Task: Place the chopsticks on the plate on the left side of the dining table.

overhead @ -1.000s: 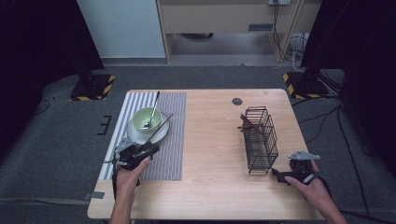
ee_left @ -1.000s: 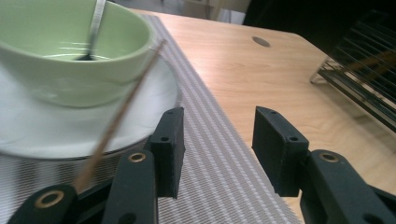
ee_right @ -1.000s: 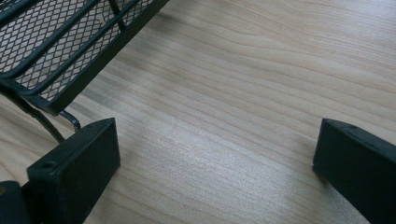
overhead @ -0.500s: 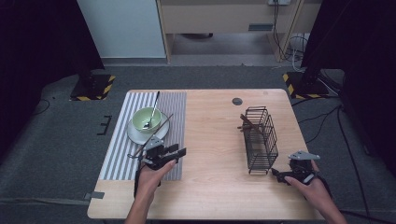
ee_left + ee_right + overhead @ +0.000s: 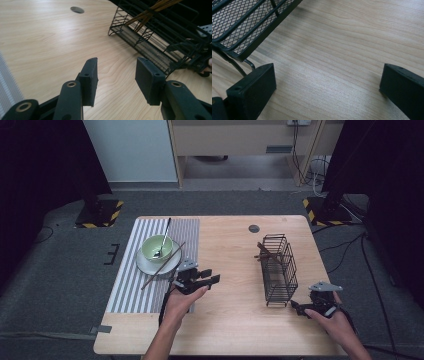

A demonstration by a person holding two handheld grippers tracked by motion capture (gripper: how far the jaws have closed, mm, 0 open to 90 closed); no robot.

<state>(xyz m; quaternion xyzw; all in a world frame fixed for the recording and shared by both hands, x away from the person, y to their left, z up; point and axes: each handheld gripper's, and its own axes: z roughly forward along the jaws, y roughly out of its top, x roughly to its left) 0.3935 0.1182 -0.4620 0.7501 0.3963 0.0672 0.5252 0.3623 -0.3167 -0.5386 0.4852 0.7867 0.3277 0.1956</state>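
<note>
My left gripper (image 5: 212,275) hovers over bare wood near the table's middle, just right of the striped placemat (image 5: 129,290). Its jaws stand open with nothing between them (image 5: 116,67) and point toward the black wire rack (image 5: 155,37). The rack (image 5: 277,270) stands upright at the right with brown chopsticks (image 5: 265,252) inside. My right gripper (image 5: 296,306) rests near the front right edge, wide open and empty (image 5: 327,72), beside the rack's near corner (image 5: 242,25). On the placemat a green bowl (image 5: 156,247) with a spoon (image 5: 164,237) sits on a white plate (image 5: 148,266).
A loose chopstick (image 5: 162,266) lies slanted across the plate and the mat. A dark round grommet (image 5: 254,228) is set into the far part of the wooden table (image 5: 235,320). Grey floor surrounds the table.
My left gripper has travelled rightward off the placemat's near edge onto the bare wood, with its jaws kept at the same width. The right gripper has stayed put.
</note>
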